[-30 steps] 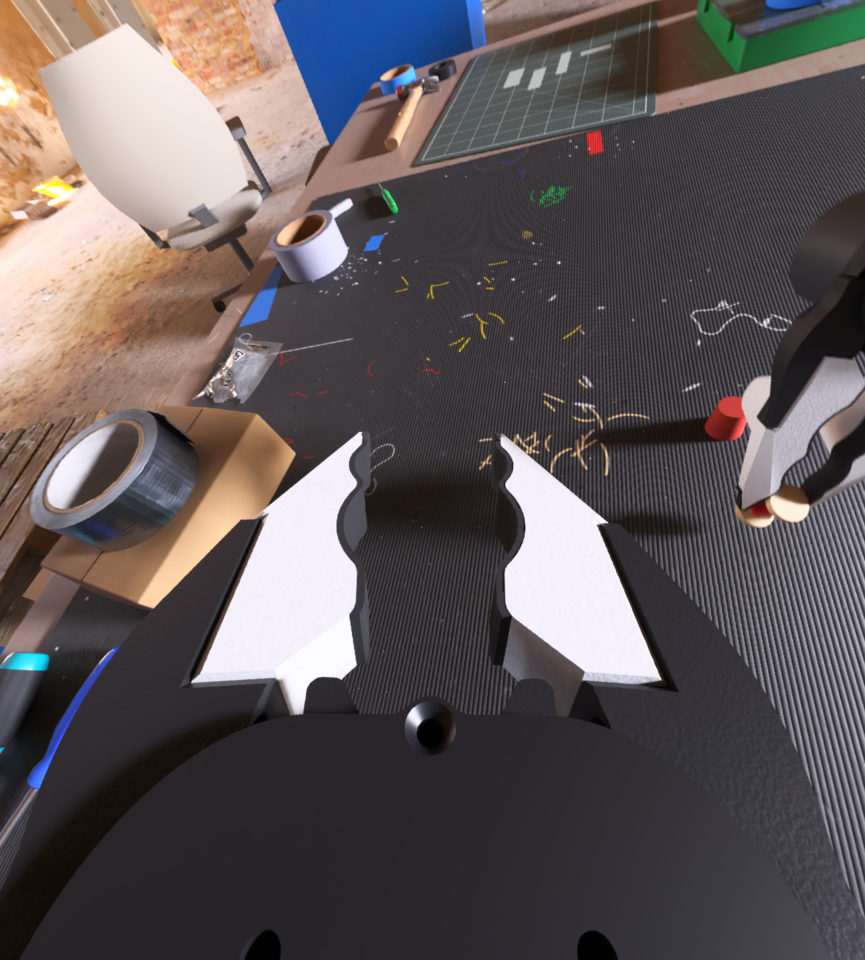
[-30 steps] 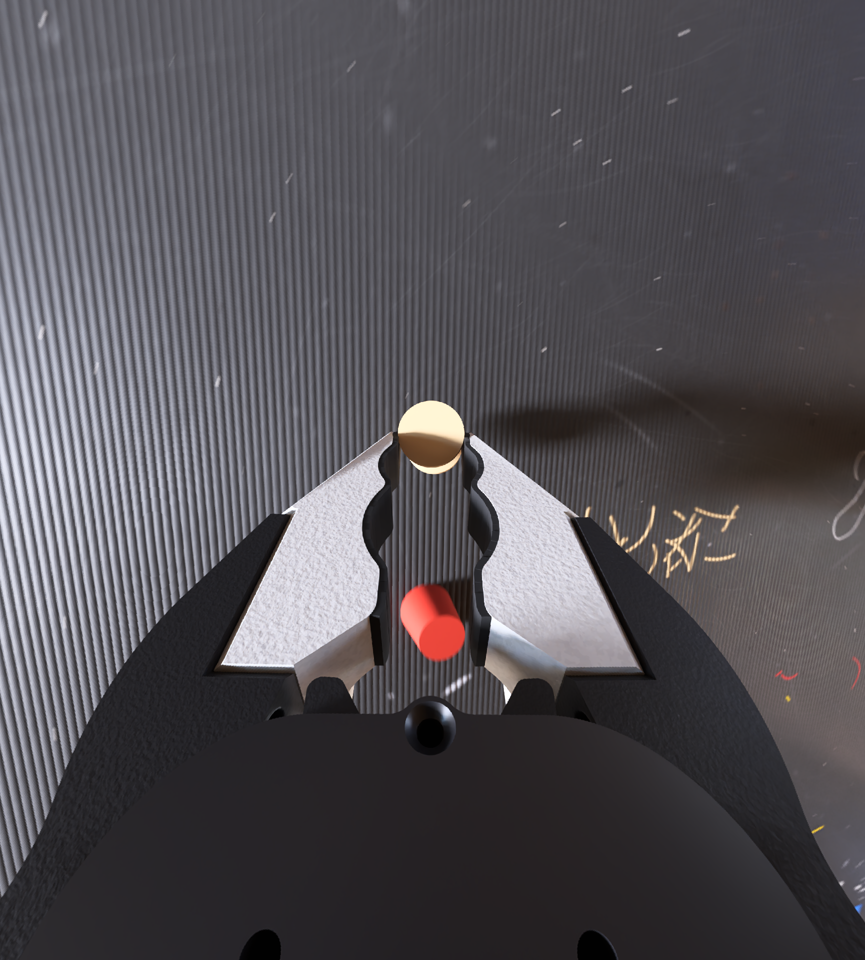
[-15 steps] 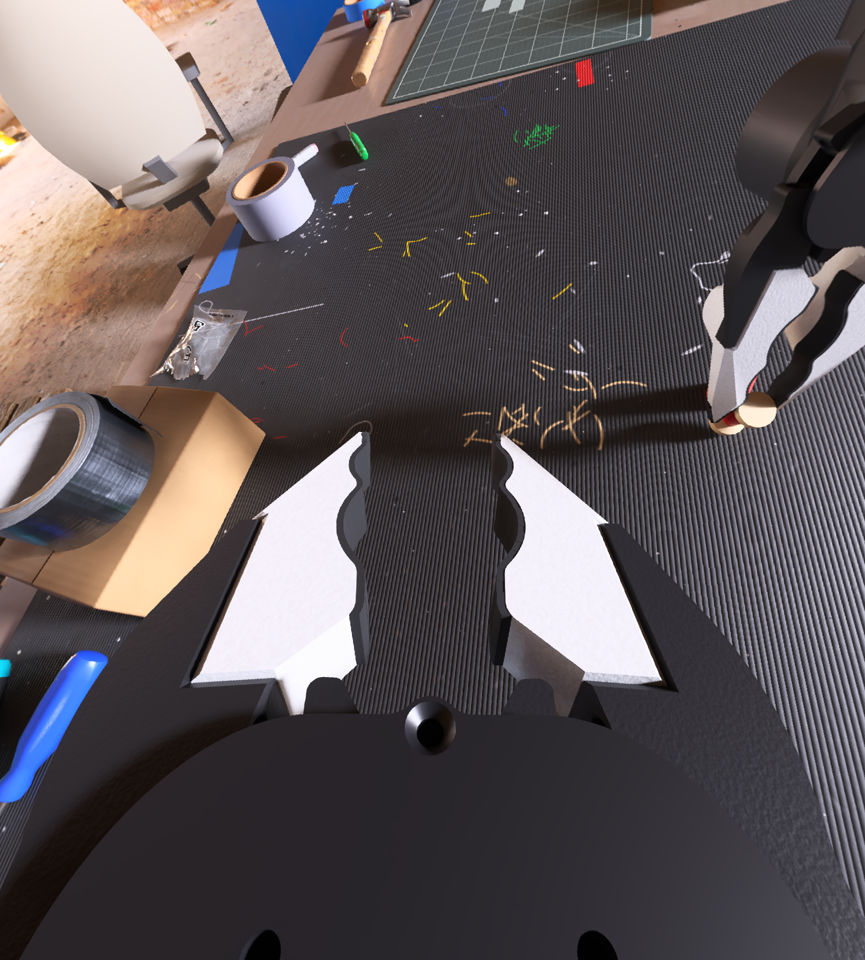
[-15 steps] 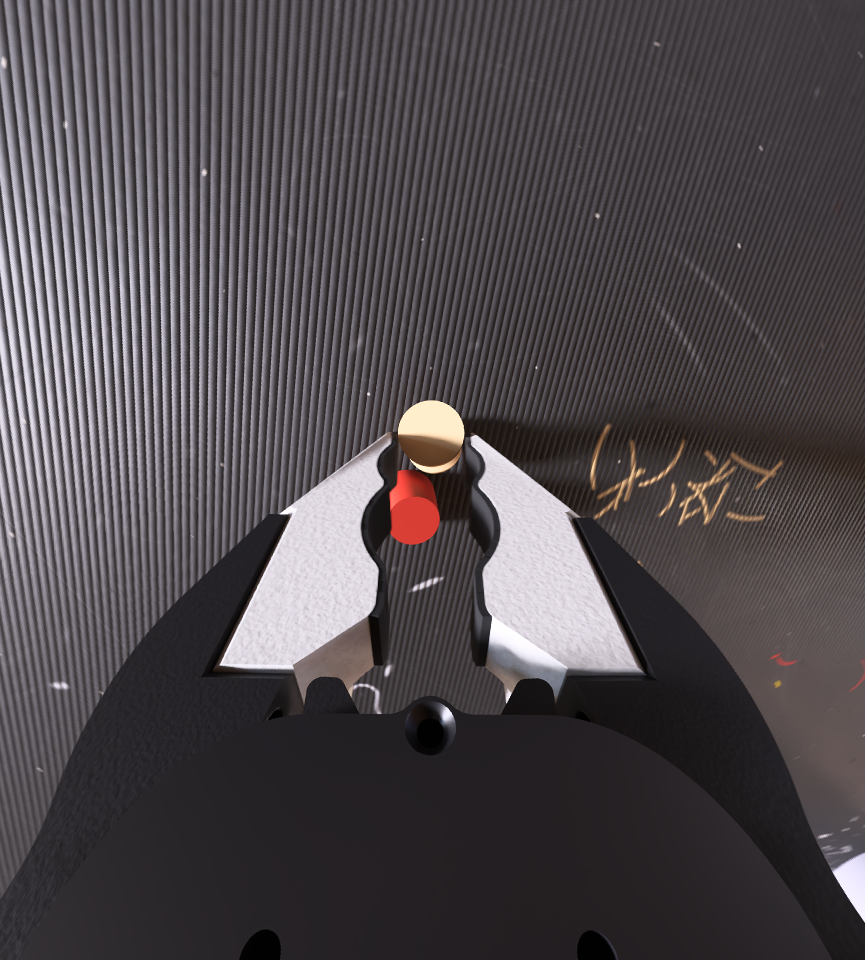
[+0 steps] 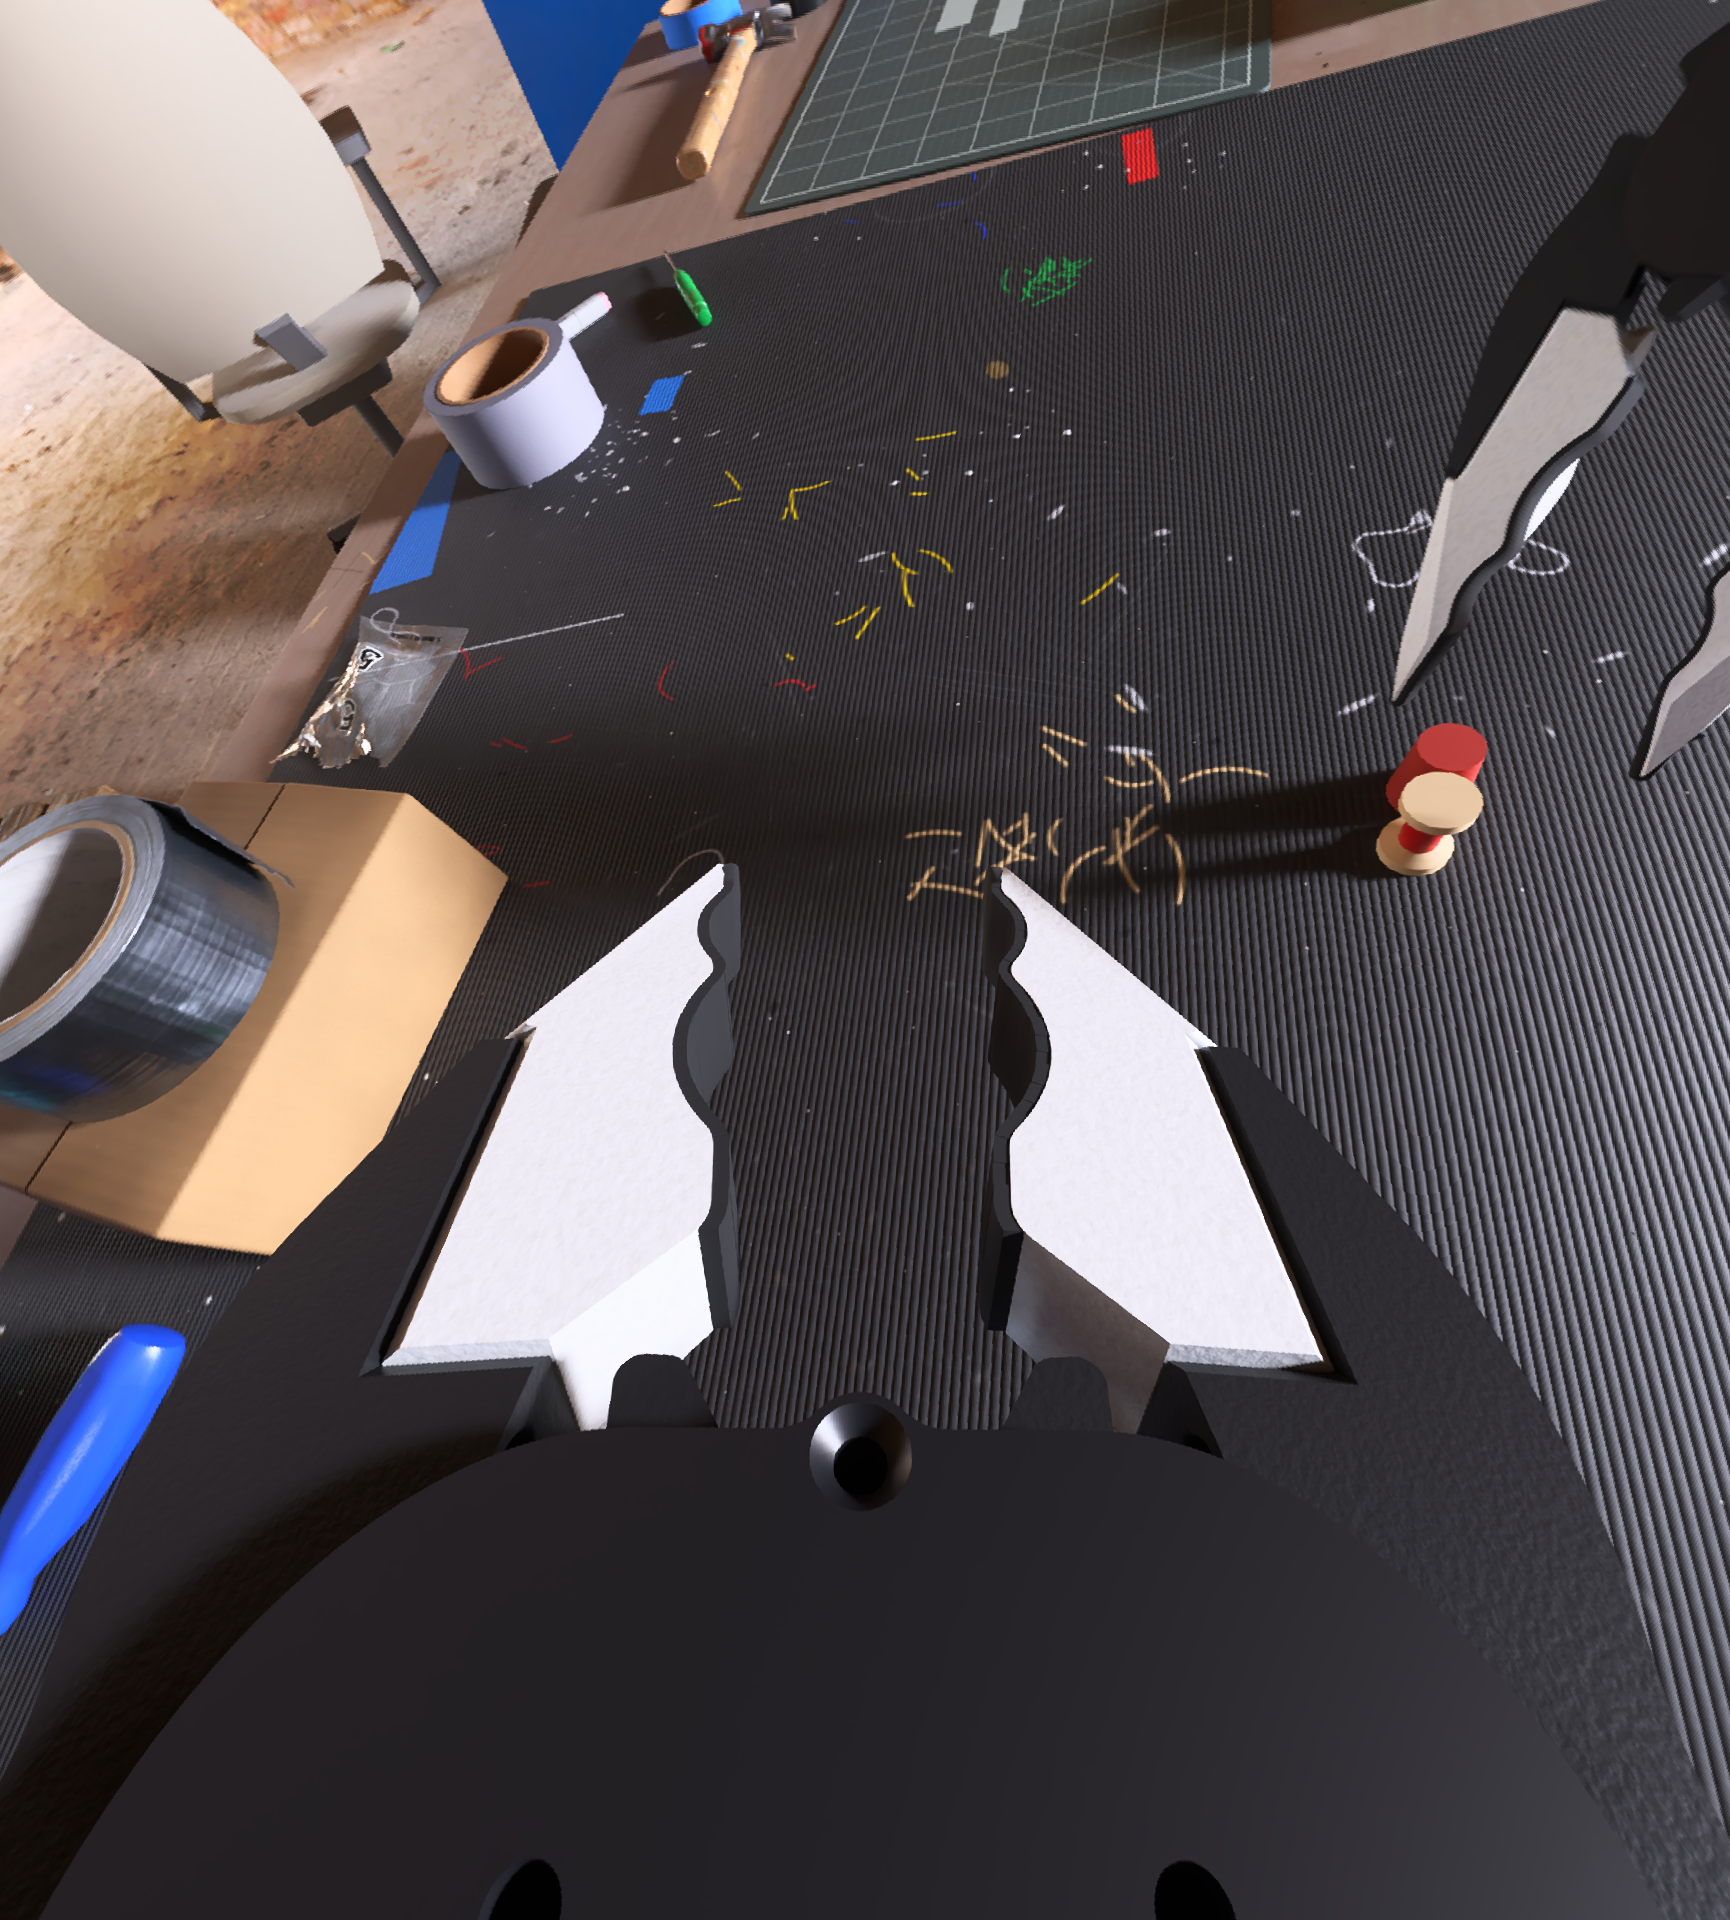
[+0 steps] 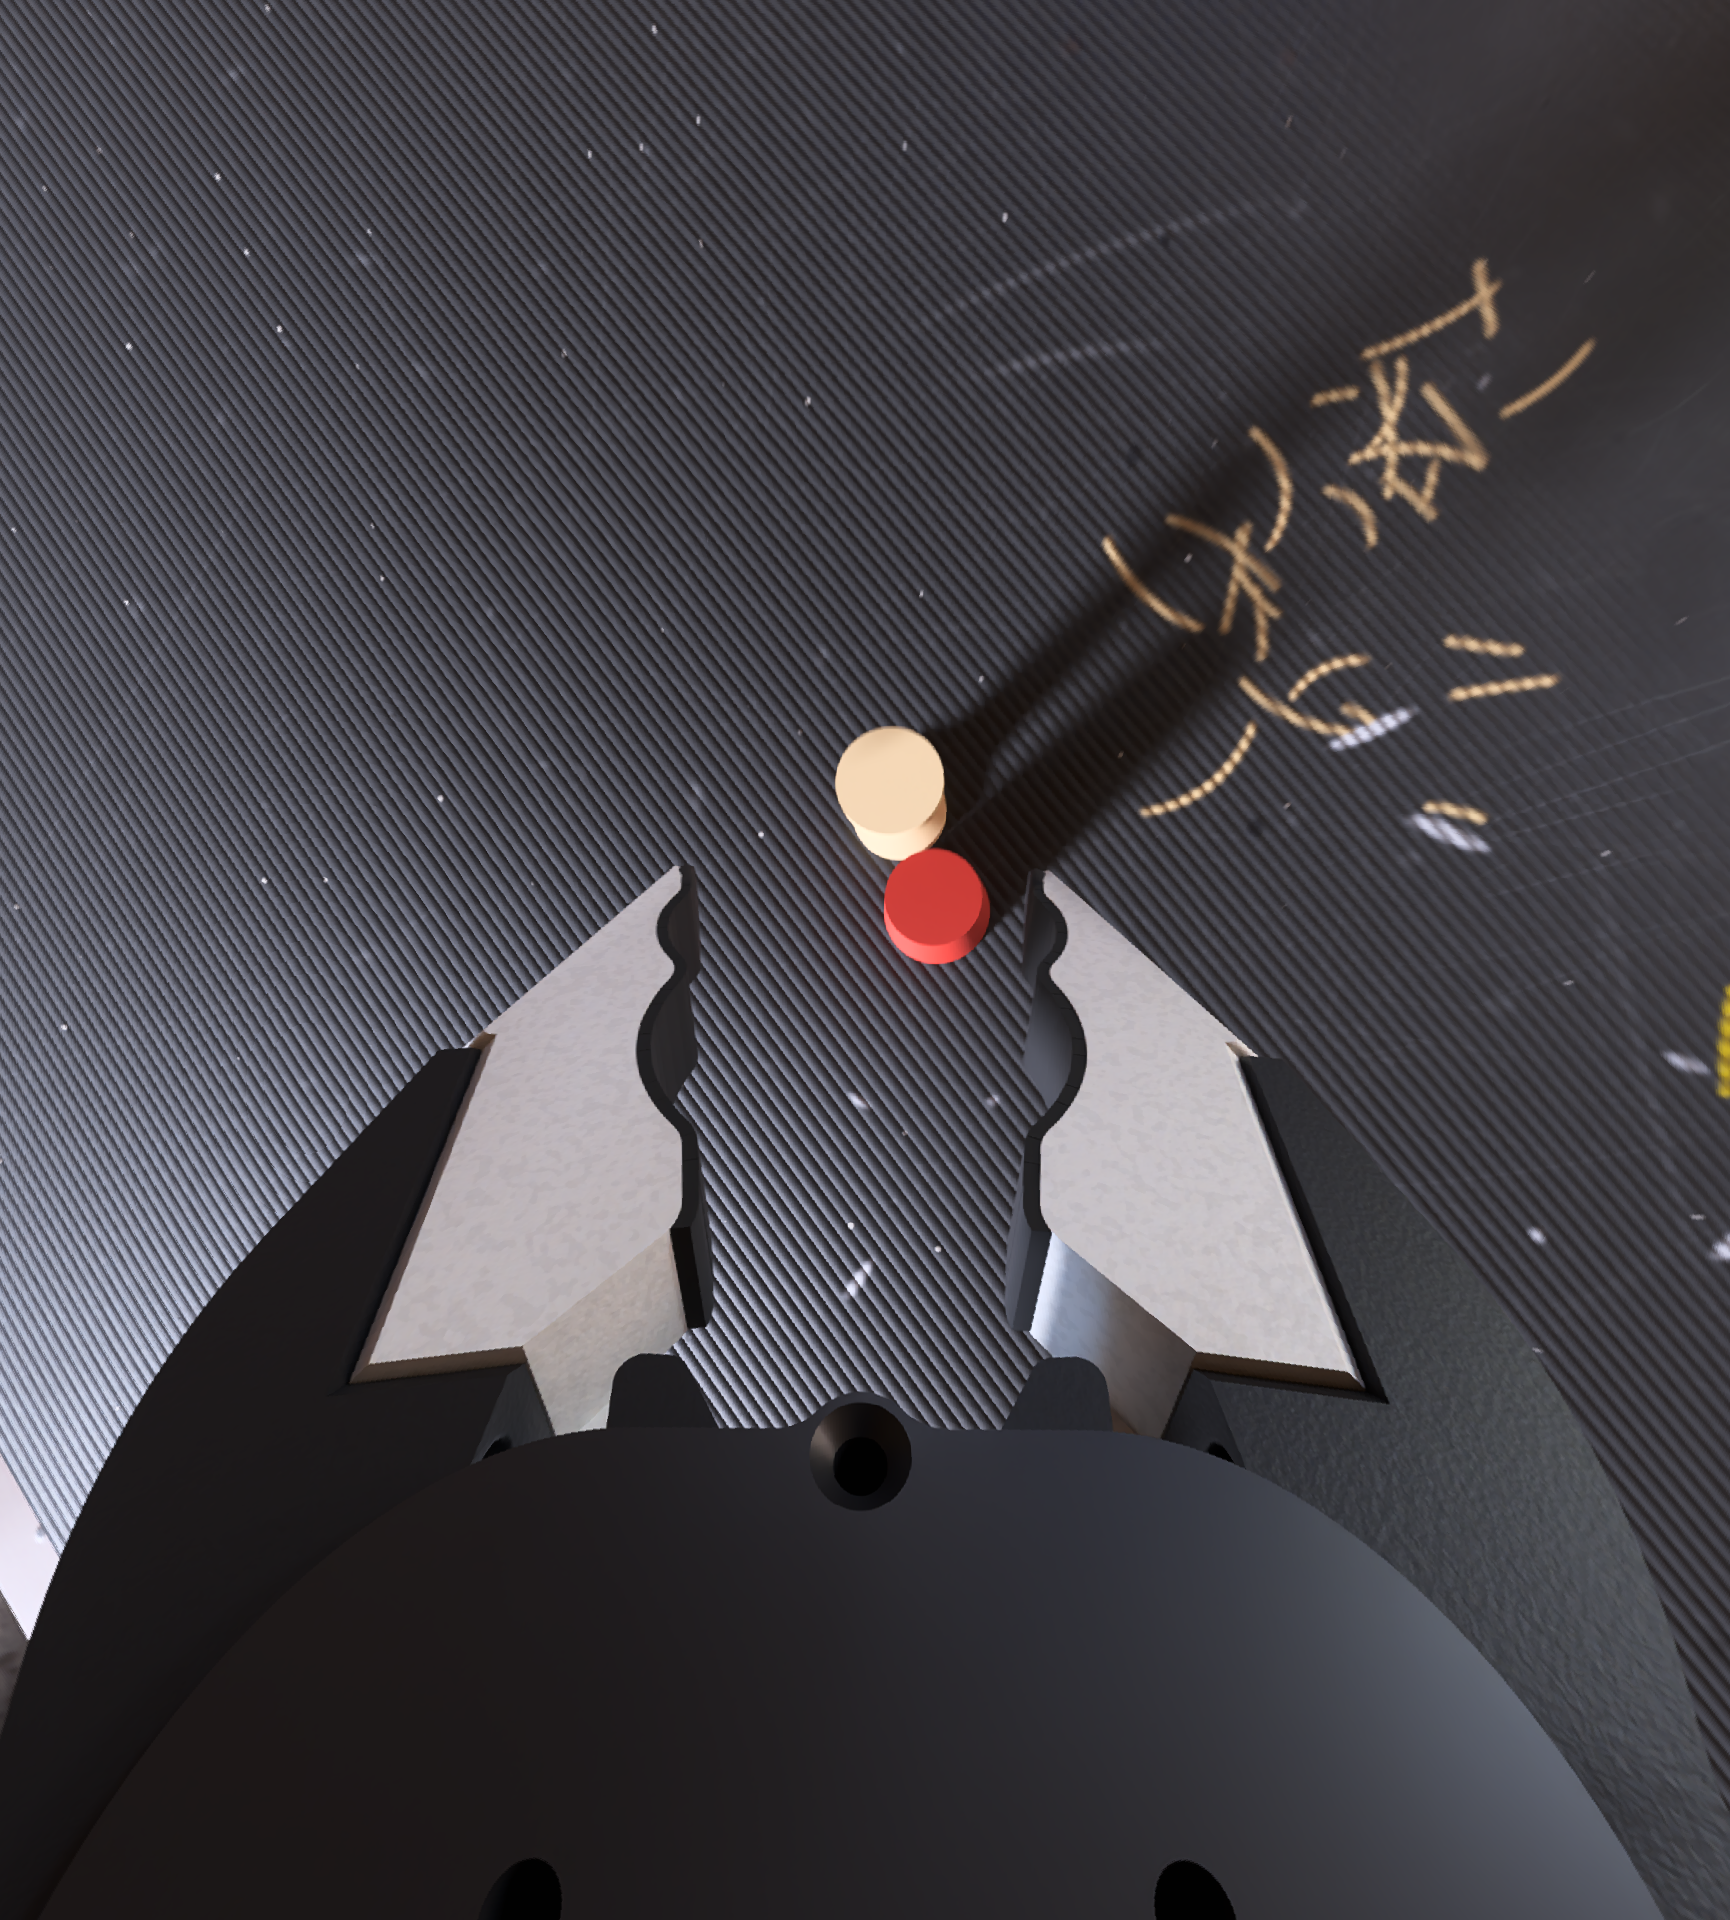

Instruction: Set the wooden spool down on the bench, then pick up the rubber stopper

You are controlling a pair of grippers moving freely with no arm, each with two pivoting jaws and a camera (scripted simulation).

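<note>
Item one, far left of the left wrist view: we logged a blue-handled screwdriver (image 5: 61, 1475) lying on the ribbed black mat (image 5: 944, 312), and above it a roll of dark duct tape (image 5: 82, 956) resting on a flat cardboard box (image 5: 321, 997).

Item two: a small clear bag of hardware (image 5: 373, 691) near the mat's edge, and farther back a white tape roll (image 5: 518, 400) standing on end.

Item three, centre: our left gripper (image 5: 859, 883), its fingers apart and holding nothing, above bare mat.

Item four: tan chalk-like marks (image 5: 1048, 842) just beyond its tips.

Item five, right: the wooden spool (image 5: 1424, 821) stood upright on the mat, free of any grip. The red rubber stopper (image 5: 1441, 750) sat directly behind it; we could not tell whether the two touched.

Item six, far right: our right gripper (image 6: 859, 883), jaws spread wide and empty, raised above the mat. In its own view the stopper (image 6: 936, 904) lay just ahead of the fingertips, nearer the right one, the spool (image 6: 890, 788) just beyond.
</note>
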